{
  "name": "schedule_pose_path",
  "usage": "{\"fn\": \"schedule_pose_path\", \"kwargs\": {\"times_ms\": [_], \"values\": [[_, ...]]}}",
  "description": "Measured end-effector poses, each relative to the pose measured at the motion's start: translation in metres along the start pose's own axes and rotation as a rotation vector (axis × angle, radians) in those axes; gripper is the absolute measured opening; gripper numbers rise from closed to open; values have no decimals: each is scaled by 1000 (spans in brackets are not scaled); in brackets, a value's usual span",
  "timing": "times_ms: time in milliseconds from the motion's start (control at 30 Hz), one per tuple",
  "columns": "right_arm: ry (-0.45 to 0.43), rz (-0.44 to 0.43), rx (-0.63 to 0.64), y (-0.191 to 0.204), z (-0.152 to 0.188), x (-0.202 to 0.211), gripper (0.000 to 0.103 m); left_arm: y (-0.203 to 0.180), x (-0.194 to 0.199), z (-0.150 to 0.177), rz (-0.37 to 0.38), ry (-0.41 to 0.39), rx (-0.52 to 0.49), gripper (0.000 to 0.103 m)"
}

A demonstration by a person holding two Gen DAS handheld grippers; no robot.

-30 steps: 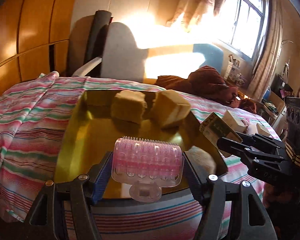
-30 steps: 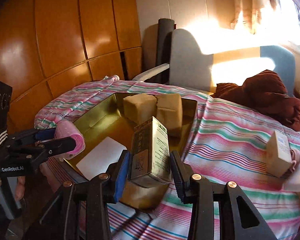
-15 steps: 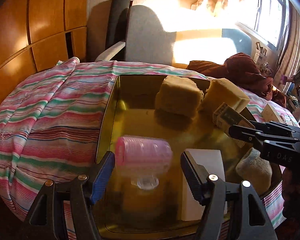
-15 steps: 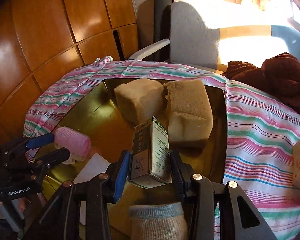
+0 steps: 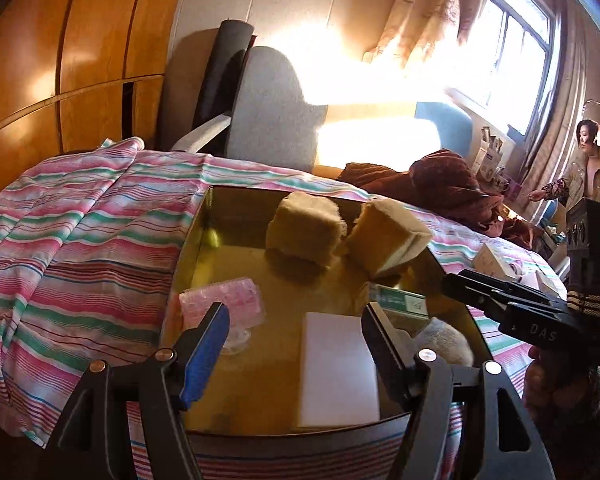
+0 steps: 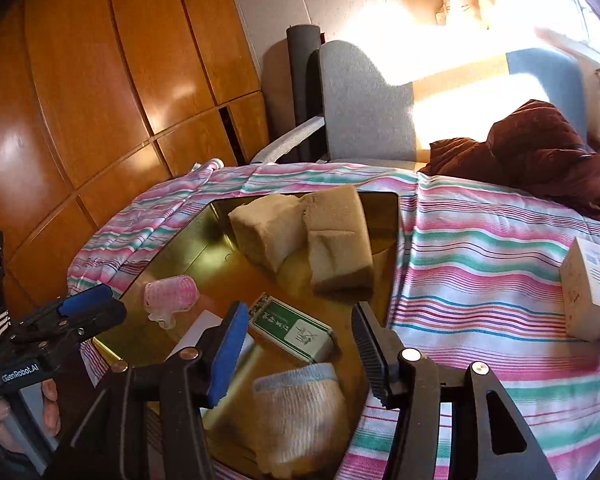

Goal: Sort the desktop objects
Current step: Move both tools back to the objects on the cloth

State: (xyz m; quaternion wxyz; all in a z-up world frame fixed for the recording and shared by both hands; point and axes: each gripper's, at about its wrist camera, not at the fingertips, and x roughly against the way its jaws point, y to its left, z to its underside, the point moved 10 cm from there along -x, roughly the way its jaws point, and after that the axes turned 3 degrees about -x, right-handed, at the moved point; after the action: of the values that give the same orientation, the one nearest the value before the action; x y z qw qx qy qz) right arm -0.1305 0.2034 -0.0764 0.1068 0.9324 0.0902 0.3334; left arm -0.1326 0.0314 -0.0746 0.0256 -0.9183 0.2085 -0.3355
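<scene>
Right wrist view shows the green-and-white carton (image 6: pixel 293 328) lying flat on the gold tray (image 6: pixel 204 248), just ahead of the right hand-held gripper (image 6: pixel 296 344), whose jaws stand wide apart and empty. Half a second ago that carton was upright and clamped between them, so it has just been released into the tray. The left hand-held gripper (image 5: pixel 296 340) tells the same story: its jaws are spread with nothing between them, and the pink hair roller (image 5: pixel 222 302) it was carrying a second ago now rests on the tray floor just beyond its left finger. Both items therefore look sorted. Ahead of the right hand-held gripper, past the carton, two tan sponge blocks (image 6: pixel 300 240) lean against each other at the tray's far end; a white flat pad (image 5: pixel 340 364) and a rolled sock (image 6: pixel 300 412) lie close below the jaws. Off to its right, a small white box (image 6: pixel 588 292) stands outside the tray on the striped cloth (image 6: pixel 480 264) covering the bed, and is probably the next pick.
</scene>
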Motion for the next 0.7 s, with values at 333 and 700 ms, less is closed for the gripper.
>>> {"fn": "schedule_pose_path", "kwargs": {"times_ms": [333, 700], "values": [[-73, 208, -154, -115, 38, 70, 64, -119, -10, 4, 220, 57, -122, 70], [-168, 447, -417, -265, 92, 159, 64, -287, -40, 27, 366, 129, -404, 70]]}}
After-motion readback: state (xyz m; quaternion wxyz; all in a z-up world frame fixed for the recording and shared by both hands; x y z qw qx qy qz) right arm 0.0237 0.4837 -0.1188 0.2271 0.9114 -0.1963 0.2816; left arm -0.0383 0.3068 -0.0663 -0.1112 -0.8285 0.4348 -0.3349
